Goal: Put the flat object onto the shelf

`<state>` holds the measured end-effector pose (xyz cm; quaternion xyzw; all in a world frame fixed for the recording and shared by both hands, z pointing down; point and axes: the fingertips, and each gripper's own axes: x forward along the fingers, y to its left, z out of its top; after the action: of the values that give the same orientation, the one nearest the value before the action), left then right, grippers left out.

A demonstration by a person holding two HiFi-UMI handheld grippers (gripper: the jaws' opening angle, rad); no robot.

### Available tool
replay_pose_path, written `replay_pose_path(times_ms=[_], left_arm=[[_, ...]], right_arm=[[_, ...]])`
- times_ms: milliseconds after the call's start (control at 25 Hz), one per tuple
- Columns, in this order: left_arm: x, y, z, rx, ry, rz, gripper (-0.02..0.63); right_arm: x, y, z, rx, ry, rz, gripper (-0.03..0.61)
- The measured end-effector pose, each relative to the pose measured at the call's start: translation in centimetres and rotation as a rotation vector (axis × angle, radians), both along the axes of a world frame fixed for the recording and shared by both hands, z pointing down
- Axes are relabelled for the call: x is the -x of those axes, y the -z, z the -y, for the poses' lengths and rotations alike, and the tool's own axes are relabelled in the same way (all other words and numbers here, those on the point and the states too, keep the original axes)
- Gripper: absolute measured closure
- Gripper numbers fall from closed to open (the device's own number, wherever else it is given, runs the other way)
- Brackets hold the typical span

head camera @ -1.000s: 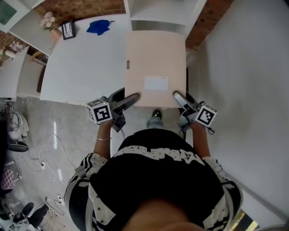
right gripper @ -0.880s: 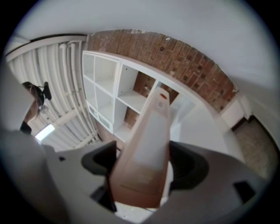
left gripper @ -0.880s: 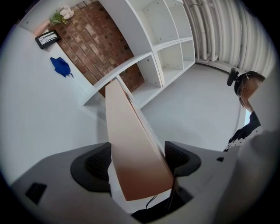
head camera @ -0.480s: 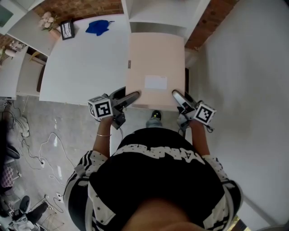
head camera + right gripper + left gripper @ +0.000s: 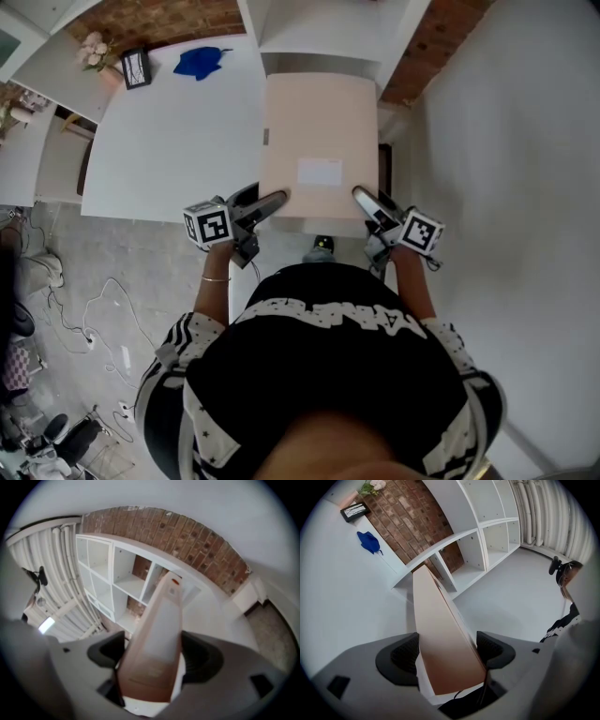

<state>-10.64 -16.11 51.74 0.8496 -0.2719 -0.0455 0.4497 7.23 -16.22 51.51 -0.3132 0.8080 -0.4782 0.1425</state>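
Note:
A flat tan cardboard box (image 5: pixel 319 141) with a white label is held level in front of me. My left gripper (image 5: pixel 278 199) is shut on its near left corner and my right gripper (image 5: pixel 360 197) is shut on its near right corner. The box's far edge reaches toward the white shelf unit (image 5: pixel 319 33). In the left gripper view the box (image 5: pixel 440 634) runs edge-on between the pads toward the shelf's open compartments (image 5: pixel 487 545). In the right gripper view the box (image 5: pixel 157 639) sits between the pads, pointing at the shelf (image 5: pixel 117 573).
A white table (image 5: pixel 169 131) lies to the left with a blue cloth (image 5: pixel 202 61), a small framed picture (image 5: pixel 136 67) and flowers (image 5: pixel 96 47) at its far side. A brick wall (image 5: pixel 427 47) stands behind the shelf. Cables (image 5: pixel 84 309) trail over the floor at left.
Both grippers have carried the box a little forward, so its far edge now lies closer to the shelf. The grip on both corners is unchanged.

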Motion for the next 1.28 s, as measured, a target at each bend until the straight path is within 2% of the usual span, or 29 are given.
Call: replay_pose_path(times_ms=[680,880,1280], left_arm=[[-0.5,-1.8,2.2,0.028,0.066,0.022,0.224],[-0.9,-1.8,2.7,0.041,0.076,-0.011,0.224],[-1.1,-3.1,3.4,0.065,0.094,0.006,0.224]], right_arm=[[-0.9,-1.7,2.7,0.042,0.046,0.006,0.189],[-1.0,-2.2,3.4,0.055,0.053,-0.002,0.189],[-1.3,-2.8,4.4,0.070,0.080,-0.008,0.189]])
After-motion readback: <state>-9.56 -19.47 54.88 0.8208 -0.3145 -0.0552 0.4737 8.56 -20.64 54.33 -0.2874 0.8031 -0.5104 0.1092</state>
